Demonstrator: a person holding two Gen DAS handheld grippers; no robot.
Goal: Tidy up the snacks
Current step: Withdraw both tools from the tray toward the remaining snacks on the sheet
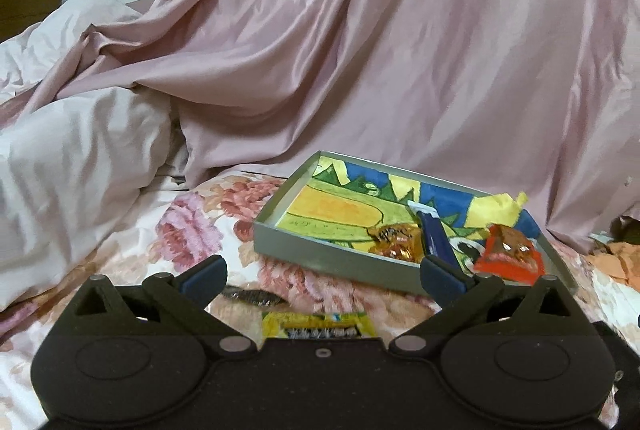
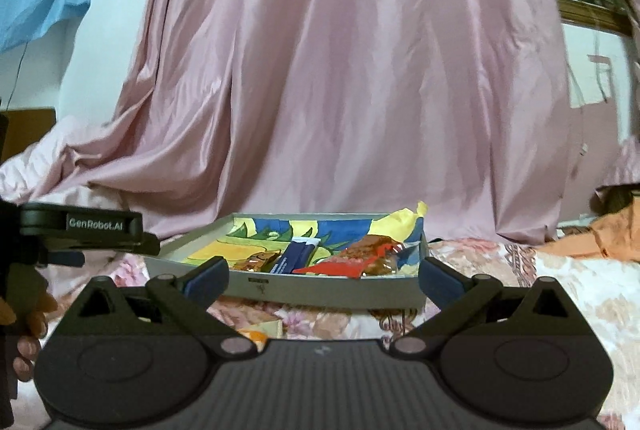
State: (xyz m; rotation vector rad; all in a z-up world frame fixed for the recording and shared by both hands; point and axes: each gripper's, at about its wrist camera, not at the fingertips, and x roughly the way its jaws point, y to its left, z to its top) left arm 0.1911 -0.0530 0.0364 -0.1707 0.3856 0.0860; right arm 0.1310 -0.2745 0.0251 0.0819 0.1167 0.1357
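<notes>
A shallow grey cardboard tray lined with a bright yellow, blue and green drawing lies on a bed covered by a floral pink-and-white bedspread. Inside the tray sit three snacks: a brown-gold crinkled wrapper near the middle, a dark navy-blue slim packet just beside it, and a red-and-brown wrapper toward the tray's right end. A crumpled yellow paper corner sticks up over the far right rim.

The left gripper hovers low over the bedspread in front of the tray, its blue-padded fingers spread wide apart and holding nothing. Just below them, partly hidden by the gripper body, lies a yellow snack packet with dark print, outside the tray on the bedspread.

The right gripper faces the tray's long front wall, its fingers likewise wide apart and empty. An orange-and-white scrap of a wrapper shows on the bedspread beneath it. In the right wrist view the left gripper's black body, lettered "GenRobot.AI", appears at the left edge with a person's hand on its handle.

A shiny mauve satin curtain drapes down behind the tray.
</notes>
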